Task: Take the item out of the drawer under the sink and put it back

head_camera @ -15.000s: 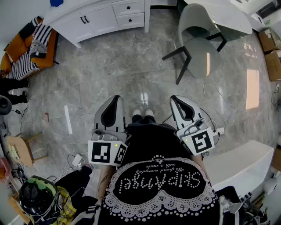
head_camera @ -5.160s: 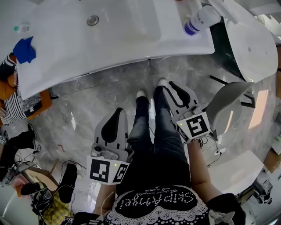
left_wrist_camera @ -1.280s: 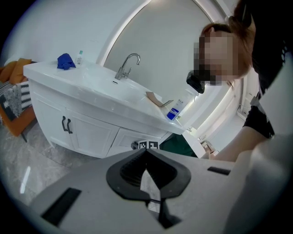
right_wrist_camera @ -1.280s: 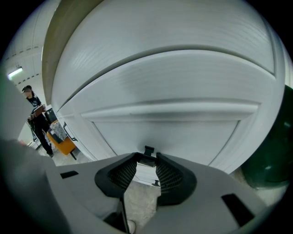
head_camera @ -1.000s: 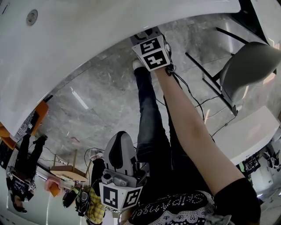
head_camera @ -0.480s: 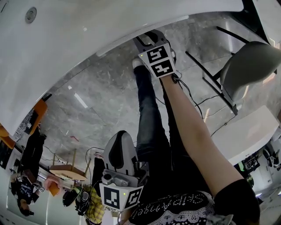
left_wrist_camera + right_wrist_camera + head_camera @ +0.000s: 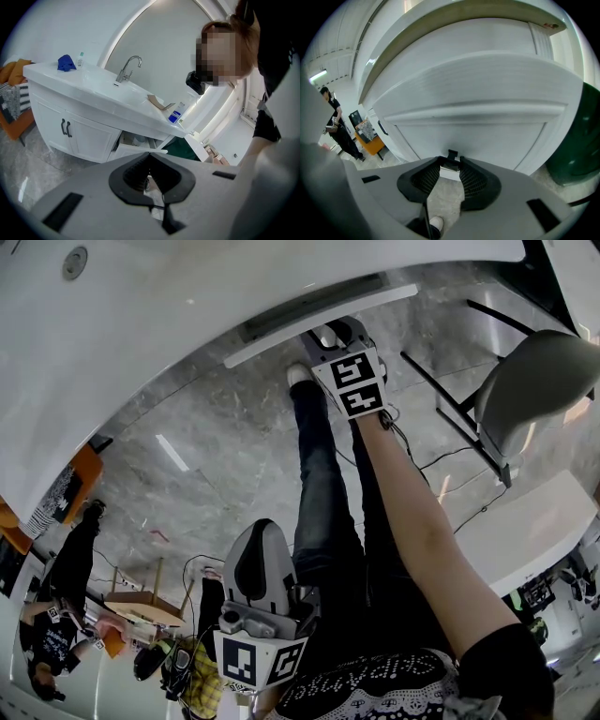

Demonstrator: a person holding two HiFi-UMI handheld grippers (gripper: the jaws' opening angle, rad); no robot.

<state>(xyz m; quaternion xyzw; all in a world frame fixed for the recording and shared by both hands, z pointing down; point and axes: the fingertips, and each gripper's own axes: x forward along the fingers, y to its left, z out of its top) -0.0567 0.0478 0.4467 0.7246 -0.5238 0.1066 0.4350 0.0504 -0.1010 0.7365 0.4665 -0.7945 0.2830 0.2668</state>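
Two grippers: the left gripper (image 7: 260, 527) hangs beside the person's leg (image 7: 323, 488), jaws together and empty. Farther out, the right gripper (image 7: 330, 335) has its jaws clamped on the black handle (image 7: 451, 156) of the drawer (image 7: 319, 313), partly open under the sink (image 7: 117, 89); something pale (image 7: 135, 139) inside is too small to identify.

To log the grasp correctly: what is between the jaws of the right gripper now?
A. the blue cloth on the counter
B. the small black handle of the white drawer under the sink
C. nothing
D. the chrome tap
B: the right gripper view shows the right gripper with its jaws closed on the small black handle of the white drawer, which stands partly open.
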